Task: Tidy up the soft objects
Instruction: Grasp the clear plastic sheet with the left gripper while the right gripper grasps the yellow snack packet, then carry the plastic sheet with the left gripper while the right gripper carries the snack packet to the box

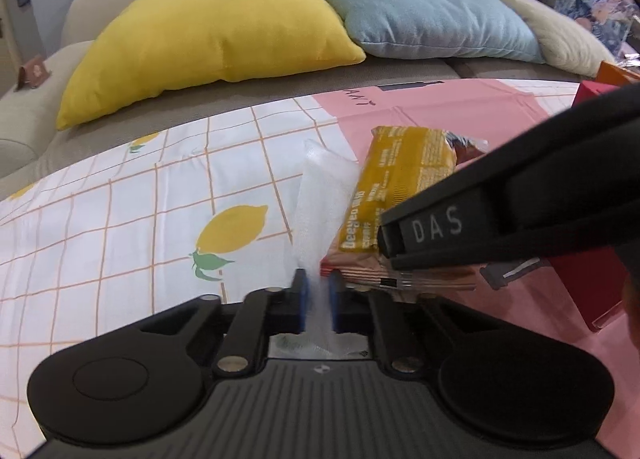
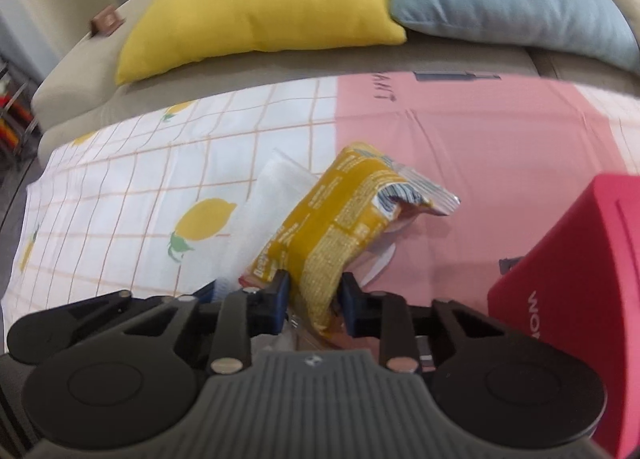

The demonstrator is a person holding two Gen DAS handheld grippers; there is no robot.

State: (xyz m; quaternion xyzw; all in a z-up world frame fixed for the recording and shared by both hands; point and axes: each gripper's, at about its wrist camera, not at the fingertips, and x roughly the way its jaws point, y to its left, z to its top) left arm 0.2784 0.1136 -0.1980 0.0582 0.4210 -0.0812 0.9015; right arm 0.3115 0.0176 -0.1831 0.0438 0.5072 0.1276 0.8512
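The yellow snack packet [image 2: 336, 235] is pinched at its near end by the right gripper [image 2: 313, 301], jaws closed partway on the crinkled wrapper, just left of the red box [image 2: 568, 279]. Beside it, further from the box, the white gauzy packet [image 1: 320, 195] sits clamped in the nearly closed left gripper [image 1: 318, 301]. Both soft items are held above the lemon-print cloth [image 1: 120, 219], neither yet placed, so the sorting appears to be mid-course; whether the box is their destination cannot be told.
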